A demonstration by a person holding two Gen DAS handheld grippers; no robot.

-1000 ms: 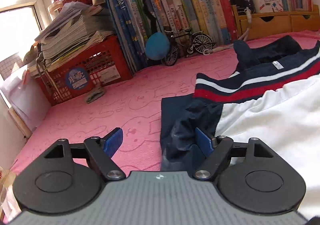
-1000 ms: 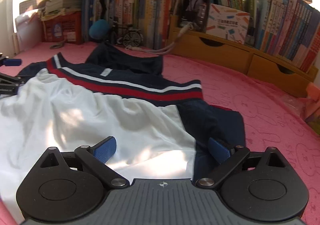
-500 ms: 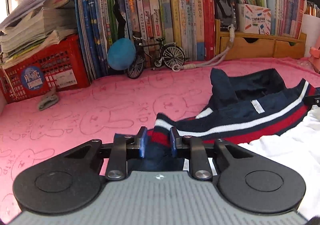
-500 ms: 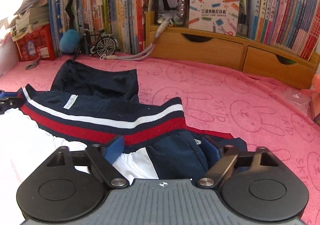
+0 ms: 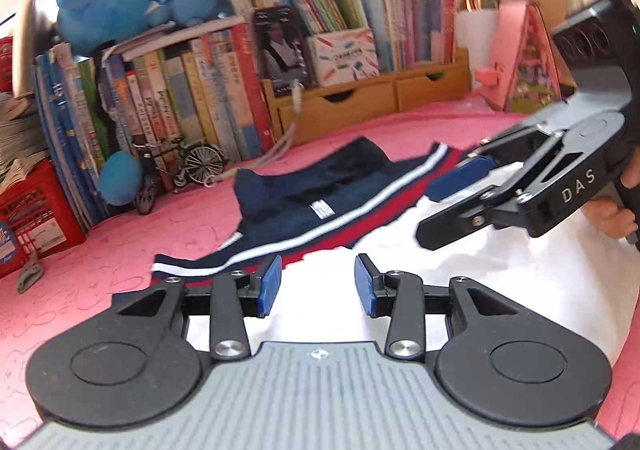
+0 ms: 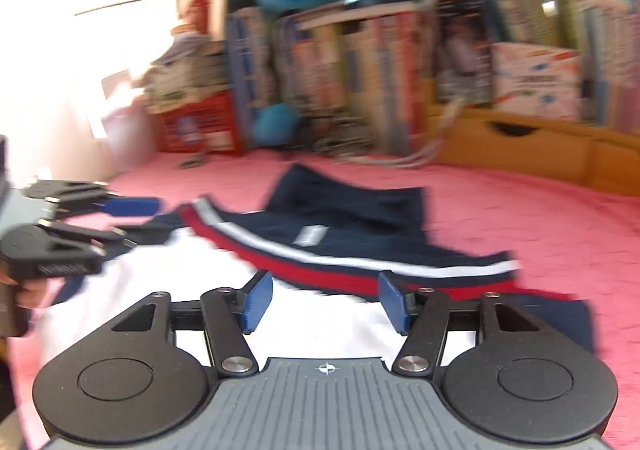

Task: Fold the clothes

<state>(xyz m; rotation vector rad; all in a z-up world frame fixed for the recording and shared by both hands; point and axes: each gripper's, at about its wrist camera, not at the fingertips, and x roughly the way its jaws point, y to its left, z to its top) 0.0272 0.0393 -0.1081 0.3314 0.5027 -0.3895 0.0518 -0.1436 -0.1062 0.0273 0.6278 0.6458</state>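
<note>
A shirt with a white body (image 5: 460, 290), red and white stripes and a navy collar (image 5: 320, 186) lies on the pink mat (image 5: 100, 250). In the right wrist view the shirt (image 6: 312, 314) lies just ahead. My left gripper (image 5: 316, 284) is open and empty above the white part near the striped edge. My right gripper (image 6: 325, 300) is open and empty above the white part near the red stripe. The right gripper (image 5: 472, 178) also shows in the left wrist view at the right, over the shirt. The left gripper (image 6: 132, 218) shows at the left of the right wrist view.
A row of books (image 5: 192, 98) and wooden drawers (image 5: 360, 106) stand along the back. A model bicycle (image 5: 180, 170) and a blue ball (image 5: 120, 178) sit before the books. A red crate (image 5: 32, 218) is at left. A pink stand (image 5: 528, 58) is at back right.
My left gripper was shut on the shirt's sleeve edge half a second ago and has let go and opened. Both grippers have risen and moved over the white body; the sleeves now lie folded inward.
</note>
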